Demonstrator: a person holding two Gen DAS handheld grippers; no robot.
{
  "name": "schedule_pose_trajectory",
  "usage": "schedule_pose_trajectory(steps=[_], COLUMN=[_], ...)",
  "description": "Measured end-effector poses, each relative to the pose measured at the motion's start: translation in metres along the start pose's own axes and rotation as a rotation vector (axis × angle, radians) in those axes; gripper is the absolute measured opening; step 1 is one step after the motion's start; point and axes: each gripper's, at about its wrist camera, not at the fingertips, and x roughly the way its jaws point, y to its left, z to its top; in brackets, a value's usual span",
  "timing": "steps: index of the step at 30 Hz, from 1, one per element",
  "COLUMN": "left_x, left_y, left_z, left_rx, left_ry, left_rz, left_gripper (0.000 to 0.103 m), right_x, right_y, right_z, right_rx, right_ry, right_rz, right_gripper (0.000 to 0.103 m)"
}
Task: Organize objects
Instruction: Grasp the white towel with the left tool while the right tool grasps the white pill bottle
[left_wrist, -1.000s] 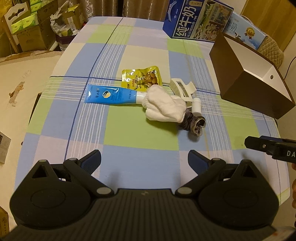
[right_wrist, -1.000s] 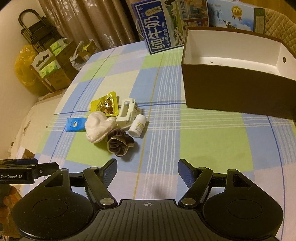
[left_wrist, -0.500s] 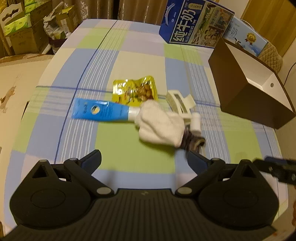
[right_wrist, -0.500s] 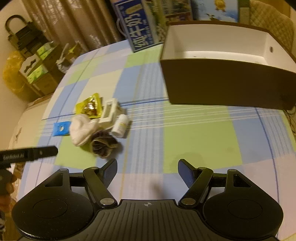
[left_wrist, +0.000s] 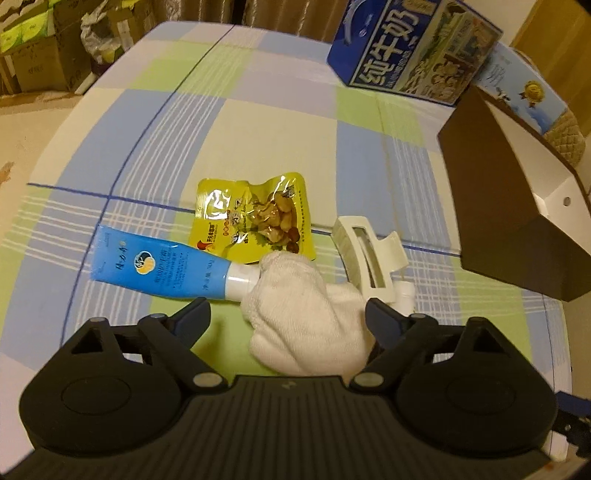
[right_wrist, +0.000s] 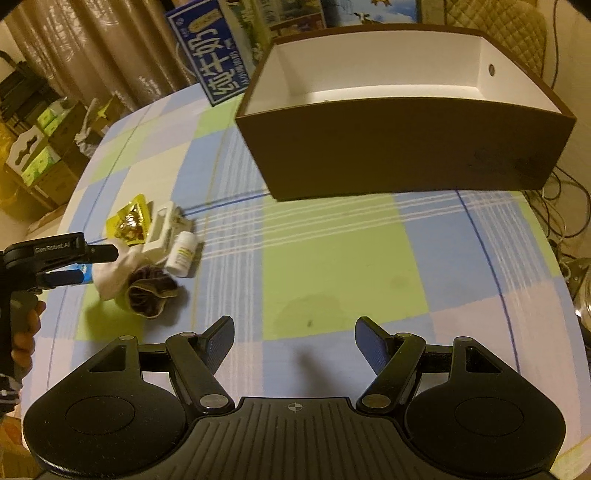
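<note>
Both tongs are spread: your left gripper straddles the white cloth; lower, pinch its bulk, avoiding the tube at ten o'clock.

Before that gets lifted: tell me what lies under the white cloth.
The white cloth covers the cap end of the blue tube and overlaps the yellow snack pouch corner. In the right view it rests against a dark scrunchie. Anything else beneath is hidden.
</note>
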Motion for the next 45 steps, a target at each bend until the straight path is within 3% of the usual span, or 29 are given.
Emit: schedule_pose_trajectory(steps=[5, 8, 10, 13, 18, 24, 31, 39, 41, 45], left_x=[0.012, 0.01, 0.006, -0.002, -0.022, -0.043, -0.051, -0.053, -0.051, -0.042], left_y=[0.002, 0.002, 0.001, 0.006, 0.018, 0.032, 0.046, 0.054, 0.054, 0.052], left_z=[0.002, 0.0, -0.002, -0.007, -0.017, -0.028, -0.036, -0.039, -0.039, -0.038], left_rx=[-0.02, -0.025, 0.001, 0.001, -0.001, -0.016, -0.041, -0.059, -0.058, -0.057], left_ry=[0.019, 0.013, -0.006, -0.015, -0.036, -0.054, -0.053, -0.048, -0.044, -0.025], left_rz=[-0.01, -0.027, -0.011, -0.021, 0.004, 0.043, 0.076, 0.077, 0.07, 0.061], left_gripper=[0.073, 0.057, 0.036, 0.023, 0.015, 0.014, 0.011, 0.012, 0.017, 0.039], right_x=[0.004, 0.008, 0.011, 0.018, 0.034, 0.058, 0.095, 0.125, 0.13, 0.128], right_y=[-0.005, -0.005, -0.002, 0.004, 0.022, 0.051, 0.084, 0.103, 0.102, 0.096], right_z=[0.005, 0.008, 0.011, 0.016, 0.026, 0.038, 0.049, 0.054, 0.054, 0.054], right_rx=[0.0, -0.009, -0.02, -0.039, -0.079, -0.159, -0.248, -0.29, -0.286, -0.293], right_ry=[0.011, 0.02, 0.023, 0.03, 0.027, 0.024, 0.039, 0.06, 0.067, 0.056], right_rz=[0.004, 0.018, 0.03, 0.052, 0.098, 0.15, 0.196, 0.179, 0.173, 0.154], right_gripper=[0.07, 0.07, 0.07, 0.07, 0.07, 0.069, 0.044, 0.031, 0.023, 0.023])
